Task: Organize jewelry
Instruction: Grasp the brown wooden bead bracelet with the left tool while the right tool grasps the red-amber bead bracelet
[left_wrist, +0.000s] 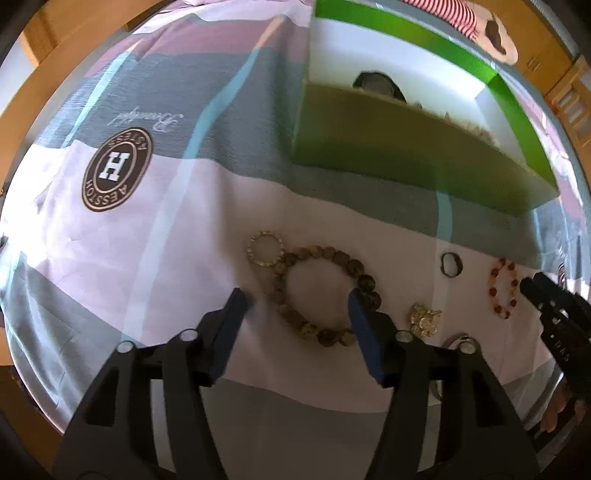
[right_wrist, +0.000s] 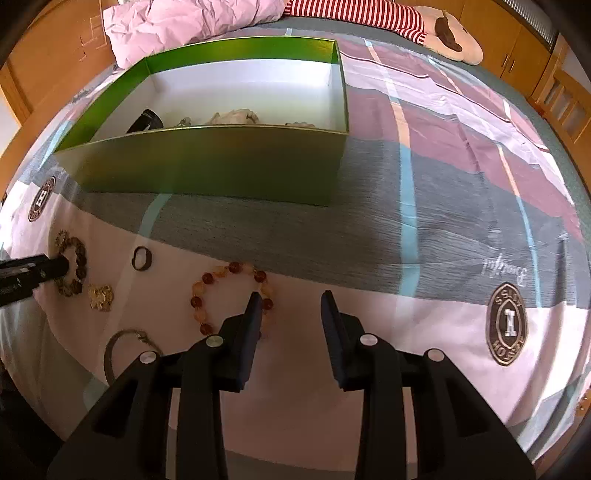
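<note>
My left gripper (left_wrist: 297, 301) is open, its jaws straddling a brown bead bracelet (left_wrist: 325, 254) on the bedsheet; its right finger sits inside the loop. A small gold ring chain (left_wrist: 265, 248) touches the bracelet's far left. My right gripper (right_wrist: 290, 304) is open and empty, its left finger over the edge of an amber bead bracelet (right_wrist: 229, 291). A dark ring (right_wrist: 141, 258), a gold clump (right_wrist: 100, 297) and a metal bangle (right_wrist: 118, 341) lie between the two. The green box (right_wrist: 207, 166) stands behind, with some items inside.
The bed has a pink, grey and white sheet with round logo patches (left_wrist: 116, 168). A pink quilt (right_wrist: 184, 18) and a striped plush toy (right_wrist: 443, 29) lie at the far end. Wooden furniture (right_wrist: 517, 48) surrounds the bed.
</note>
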